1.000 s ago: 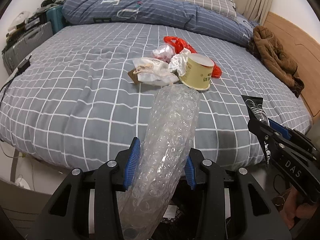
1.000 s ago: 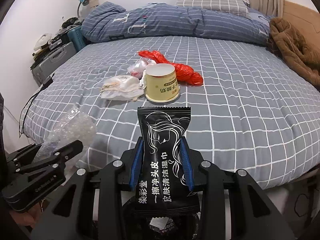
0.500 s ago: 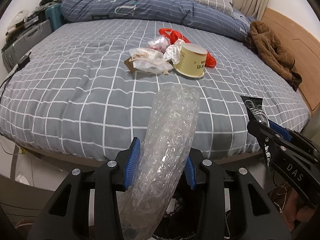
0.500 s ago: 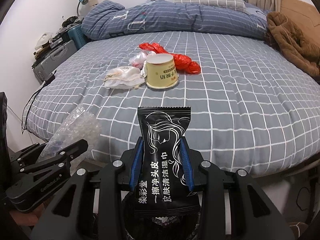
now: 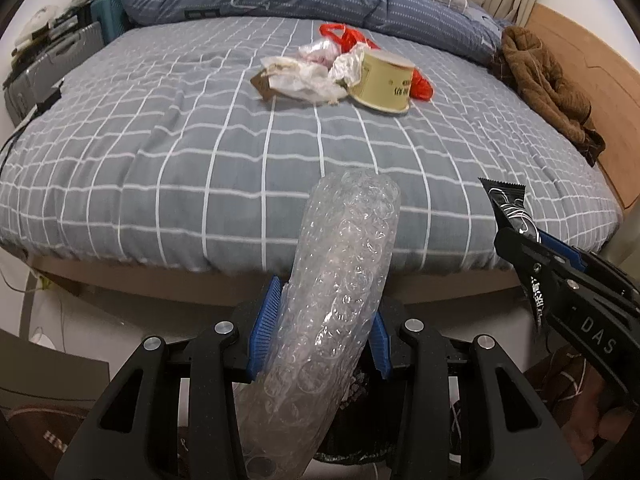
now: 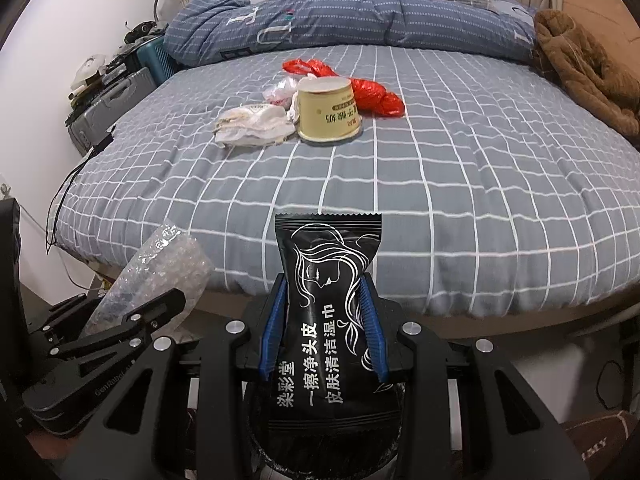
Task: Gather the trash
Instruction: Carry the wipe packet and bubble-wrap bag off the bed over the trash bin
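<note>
Beyond bed (image 5: 200,140), fingers (image 5: 262,326) pinch bubble wrap (image 5: 340,280), others (image 6: 370,328) a sachet (image 6: 326,320).

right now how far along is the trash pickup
Nothing visibly binned yet. In hand: the left claw grips bubble wrap and the right claw grips a black wipe packet. Left on the bed: a yellow cup, a red bag and crumpled wrappers.

bed (image 6: 460,184) | duvet (image 6: 320,20) | brown coat (image 6: 580,68) | suitcase (image 5: 52,56)
</note>
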The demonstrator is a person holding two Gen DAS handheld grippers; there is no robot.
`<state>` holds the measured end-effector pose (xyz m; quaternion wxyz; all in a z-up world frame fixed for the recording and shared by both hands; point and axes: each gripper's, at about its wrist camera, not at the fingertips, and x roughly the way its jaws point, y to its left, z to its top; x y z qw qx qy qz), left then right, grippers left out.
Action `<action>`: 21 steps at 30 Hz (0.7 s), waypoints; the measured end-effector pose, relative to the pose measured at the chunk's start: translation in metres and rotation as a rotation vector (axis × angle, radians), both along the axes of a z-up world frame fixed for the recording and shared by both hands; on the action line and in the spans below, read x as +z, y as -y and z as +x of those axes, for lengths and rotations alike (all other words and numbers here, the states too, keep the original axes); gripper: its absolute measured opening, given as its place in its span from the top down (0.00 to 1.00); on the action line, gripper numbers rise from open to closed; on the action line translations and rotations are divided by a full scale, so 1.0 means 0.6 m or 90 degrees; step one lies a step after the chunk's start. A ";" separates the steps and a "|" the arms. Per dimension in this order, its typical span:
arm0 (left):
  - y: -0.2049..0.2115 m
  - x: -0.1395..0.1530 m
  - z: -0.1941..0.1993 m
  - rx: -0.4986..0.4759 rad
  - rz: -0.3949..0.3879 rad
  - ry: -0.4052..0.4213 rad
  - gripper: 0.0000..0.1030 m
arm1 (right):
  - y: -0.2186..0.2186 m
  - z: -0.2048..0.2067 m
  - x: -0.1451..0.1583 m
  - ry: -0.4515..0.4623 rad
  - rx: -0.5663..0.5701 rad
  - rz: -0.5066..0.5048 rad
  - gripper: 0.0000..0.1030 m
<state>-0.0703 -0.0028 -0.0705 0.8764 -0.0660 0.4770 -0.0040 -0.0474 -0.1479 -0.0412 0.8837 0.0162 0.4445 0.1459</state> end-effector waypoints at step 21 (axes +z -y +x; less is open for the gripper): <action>-0.012 -0.098 -0.066 0.008 -0.001 -0.088 0.61 | 0.006 -0.055 -0.103 -0.089 0.002 -0.012 0.66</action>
